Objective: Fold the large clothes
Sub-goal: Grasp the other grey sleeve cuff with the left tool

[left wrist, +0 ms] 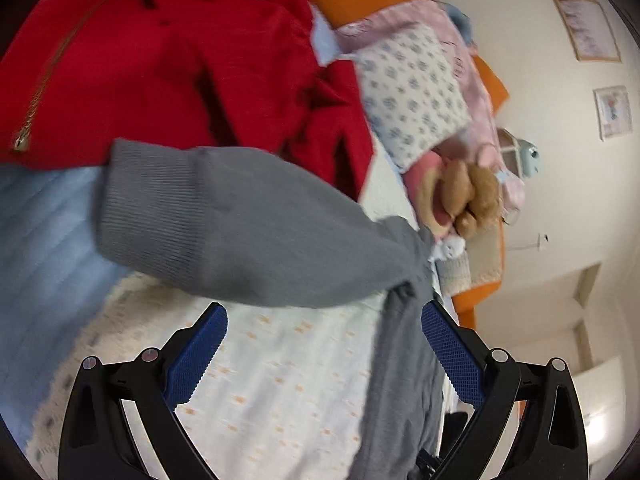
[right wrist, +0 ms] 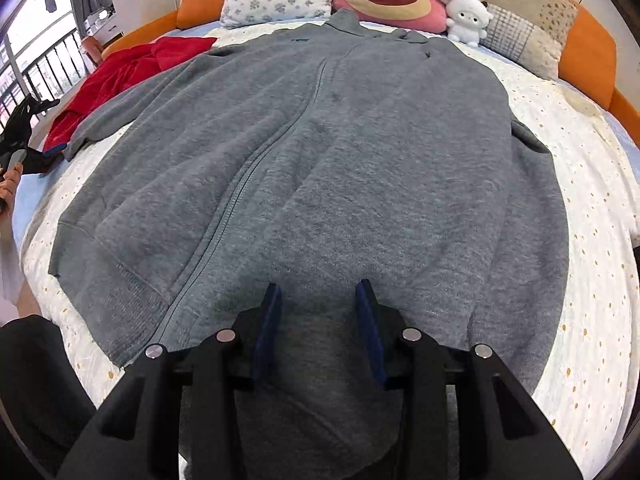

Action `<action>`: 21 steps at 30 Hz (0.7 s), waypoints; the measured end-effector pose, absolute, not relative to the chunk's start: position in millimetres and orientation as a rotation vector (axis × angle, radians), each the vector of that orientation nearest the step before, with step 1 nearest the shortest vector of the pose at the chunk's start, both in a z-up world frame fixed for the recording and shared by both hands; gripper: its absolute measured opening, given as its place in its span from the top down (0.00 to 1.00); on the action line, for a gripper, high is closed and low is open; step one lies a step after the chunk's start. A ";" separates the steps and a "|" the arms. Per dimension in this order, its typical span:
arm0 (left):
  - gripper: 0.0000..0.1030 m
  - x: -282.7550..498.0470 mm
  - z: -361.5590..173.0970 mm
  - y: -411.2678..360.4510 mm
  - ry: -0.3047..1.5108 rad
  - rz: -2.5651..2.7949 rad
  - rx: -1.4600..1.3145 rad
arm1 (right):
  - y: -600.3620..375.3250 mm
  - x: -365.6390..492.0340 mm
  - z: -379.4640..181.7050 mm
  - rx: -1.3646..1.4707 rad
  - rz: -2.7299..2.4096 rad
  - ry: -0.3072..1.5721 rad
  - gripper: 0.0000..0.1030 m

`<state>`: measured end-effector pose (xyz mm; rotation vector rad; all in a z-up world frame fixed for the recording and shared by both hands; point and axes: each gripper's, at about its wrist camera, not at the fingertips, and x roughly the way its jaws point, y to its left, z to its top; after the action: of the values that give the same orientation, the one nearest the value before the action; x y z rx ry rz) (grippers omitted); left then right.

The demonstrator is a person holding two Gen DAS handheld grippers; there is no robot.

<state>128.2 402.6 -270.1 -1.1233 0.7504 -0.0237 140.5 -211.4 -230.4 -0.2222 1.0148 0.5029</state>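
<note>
Grey zip sweatshirt point(right wrist: 320, 168) lies spread flat, front up, on the bed's white dotted cover point(right wrist: 580, 240), collar toward the pillows at 12 o'clock, hem at 6 o'clock under my right tongs point(right wrist: 318, 300). Those tongs stand partly spread above the hem, pinching nothing.

In the right wrist view the garment's sleeve at 9 o'clock runs out to my left tongs point(left wrist: 324, 340). The left wrist view shows them spread wide, with the sleeve draped between the blue pads point(left wrist: 200, 352) and its ribbed cuff point(left wrist: 152, 204) beyond; the pads do not press it.

Status, as I judge it: the garment is laid out and no fold is made. Sleeves and body remain to be folded.

A red garment point(right wrist: 120, 72) lies at 10 o'clock.

A small dark mark sits near the collar; no writing is readable.
</note>
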 end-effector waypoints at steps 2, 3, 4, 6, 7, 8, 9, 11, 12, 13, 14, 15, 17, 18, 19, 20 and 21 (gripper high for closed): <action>0.04 124.5 -285.0 415.0 0.763 0.003 -1.159 | -209.9 141.9 -230.3 -0.231 0.492 1.017 0.62; 0.04 122.7 -293.8 420.2 0.776 0.021 -1.174 | -209.7 141.9 -230.2 -0.234 0.489 1.019 0.61; 0.05 120.9 -301.7 425.1 0.785 0.025 -1.194 | -209.7 141.7 -230.2 -0.240 0.486 1.020 0.61; 0.05 118.9 -313.7 431.2 0.774 0.033 -1.235 | -208.3 141.2 -230.0 -0.249 0.481 1.021 0.61; 0.05 117.9 -315.9 434.4 0.753 0.033 -1.240 | -208.0 141.5 -230.2 -0.253 0.479 1.021 0.61; 0.05 117.4 -316.0 437.2 0.733 0.042 -1.234 | -207.3 141.8 -230.3 -0.257 0.476 1.022 0.61; 0.05 118.4 -315.5 439.8 0.718 0.053 -1.230 | -206.5 142.1 -230.3 -0.261 0.473 1.022 0.61; 0.05 121.4 -316.9 447.5 0.694 0.072 -1.236 | -205.2 142.1 -230.2 -0.268 0.467 1.024 0.61; 0.05 124.0 -316.1 449.7 0.690 0.080 -1.239 | -204.2 142.1 -230.1 -0.272 0.463 1.026 0.61; 0.05 125.3 -316.9 453.6 0.685 0.092 -1.240 | -203.3 142.3 -229.8 -0.275 0.461 1.029 0.61; 0.08 126.2 -316.3 455.7 0.680 0.109 -1.239 | -203.3 142.6 -229.2 -0.277 0.460 1.030 0.61; 0.18 126.6 -315.8 458.0 0.680 0.133 -1.231 | -202.6 143.2 -226.4 -0.281 0.460 1.034 0.61; 0.31 127.8 -317.8 461.6 0.710 0.170 -1.215 | -201.3 144.7 -216.4 -0.288 0.467 1.037 0.61; 0.38 127.5 -319.5 463.9 0.719 0.173 -1.214 | -199.9 145.8 -209.6 -0.281 0.477 1.033 0.61; 0.42 127.1 -321.4 465.4 0.728 0.180 -1.210 | -196.7 148.3 -199.9 -0.273 0.492 1.027 0.54; 0.50 125.8 -323.9 467.7 0.735 0.188 -1.208 | -192.8 151.7 -189.8 -0.271 0.506 1.016 0.41; 0.53 124.2 -325.2 468.8 0.725 0.189 -1.217 | -186.4 157.1 -176.0 -0.269 0.522 0.989 0.36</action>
<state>124.2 468.8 -325.2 -1.2173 0.7248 0.1892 157.1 -186.3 -176.0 -0.2685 0.9893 0.5218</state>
